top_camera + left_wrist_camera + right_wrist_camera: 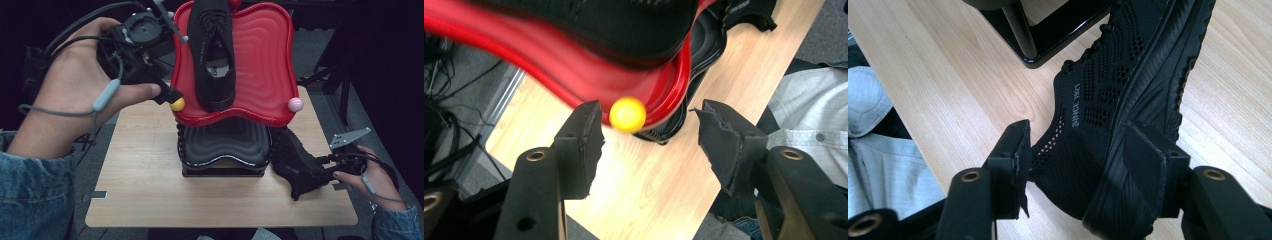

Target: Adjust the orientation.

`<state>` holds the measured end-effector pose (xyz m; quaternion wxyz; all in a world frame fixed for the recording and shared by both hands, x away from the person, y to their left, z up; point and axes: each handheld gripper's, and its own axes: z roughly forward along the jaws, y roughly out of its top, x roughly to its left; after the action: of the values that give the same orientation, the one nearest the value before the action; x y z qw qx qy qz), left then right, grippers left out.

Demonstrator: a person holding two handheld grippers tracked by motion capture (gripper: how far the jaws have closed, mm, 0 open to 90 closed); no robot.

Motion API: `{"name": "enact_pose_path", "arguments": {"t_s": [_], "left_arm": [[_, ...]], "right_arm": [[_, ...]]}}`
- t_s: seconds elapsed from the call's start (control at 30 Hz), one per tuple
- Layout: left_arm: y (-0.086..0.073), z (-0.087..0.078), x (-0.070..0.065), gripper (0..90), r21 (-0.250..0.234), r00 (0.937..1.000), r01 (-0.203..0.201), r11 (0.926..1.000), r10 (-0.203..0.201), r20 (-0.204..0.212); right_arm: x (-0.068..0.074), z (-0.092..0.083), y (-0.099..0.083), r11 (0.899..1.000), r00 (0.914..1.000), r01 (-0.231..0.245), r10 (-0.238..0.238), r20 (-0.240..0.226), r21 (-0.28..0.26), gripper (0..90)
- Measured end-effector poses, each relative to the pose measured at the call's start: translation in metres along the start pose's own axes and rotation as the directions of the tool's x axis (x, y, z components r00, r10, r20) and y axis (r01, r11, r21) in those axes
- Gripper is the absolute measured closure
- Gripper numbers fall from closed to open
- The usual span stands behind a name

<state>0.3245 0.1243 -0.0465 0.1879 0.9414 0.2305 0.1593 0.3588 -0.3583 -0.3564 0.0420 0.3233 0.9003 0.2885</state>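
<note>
With one shoe (214, 50) already on the red tray (265, 60), the right gripper (320, 172) clamped the second shoe (295, 165) on the table (145, 170), ready to lift, while the left gripper (649, 132) hung open beside the tray's yellow knob (627, 114).

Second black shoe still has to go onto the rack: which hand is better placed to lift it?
Right. The right tool already grips the second shoe by its heel on the table. The left tool is open beside the red tray, holding nothing.
</note>
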Motion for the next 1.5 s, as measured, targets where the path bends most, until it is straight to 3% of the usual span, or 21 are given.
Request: {"name": "enact_pose_path", "arguments": {"t_s": [0.33, 0.93, 1.1, 1.2, 1.37, 1.5], "left_arm": [[-0.029, 0.004, 0.010, 43.5, 0.020, 0.9972, 0.075, 0.9970, -0.075, -0.008], [-0.077, 0.061, 0.026, 46.4, 0.071, 0.9803, 0.196, 0.9781, -0.197, 0.013], [-0.101, 0.094, 0.026, 45.9, 0.066, 0.9746, 0.221, 0.9729, -0.223, 0.021], [-0.118, 0.120, 0.026, 45.9, 0.056, 0.9661, 0.249, 0.9669, -0.252, 0.057], [-0.147, 0.158, 0.026, 47.0, 0.030, 0.9537, 0.295, 0.9551, -0.296, 0.052], [-0.172, 0.190, 0.018, 46.9, 0.060, 0.9396, 0.330, 0.9421, -0.334, 0.076]], "right_arm": [[-0.002, 0.003, 0.008, 1.000, 1.0000, 0.008, -0.008, -0.001, 0.002, 45.6], [-0.015, 0.004, 0.020, 1.000, 0.9998, 0.016, -0.016, -0.007, -0.015, 45.3], [-0.021, 0.002, 0.017, 1.000, 1.0000, 0.003, -0.003, 0.002, -0.020, 45.0], [-0.024, 0.002, 0.014, 1.000, 0.9999, -0.002, 0.002, 0.016, -0.027, 43.7], [-0.026, 0.005, 0.012, 1.000, 0.9998, 0.000, 0.001, 0.021, -0.014, 43.5], [-0.025, 0.005, 0.013, 1.000, 0.9997, 0.006, -0.006, 0.025, -0.004, 43.5]]}}
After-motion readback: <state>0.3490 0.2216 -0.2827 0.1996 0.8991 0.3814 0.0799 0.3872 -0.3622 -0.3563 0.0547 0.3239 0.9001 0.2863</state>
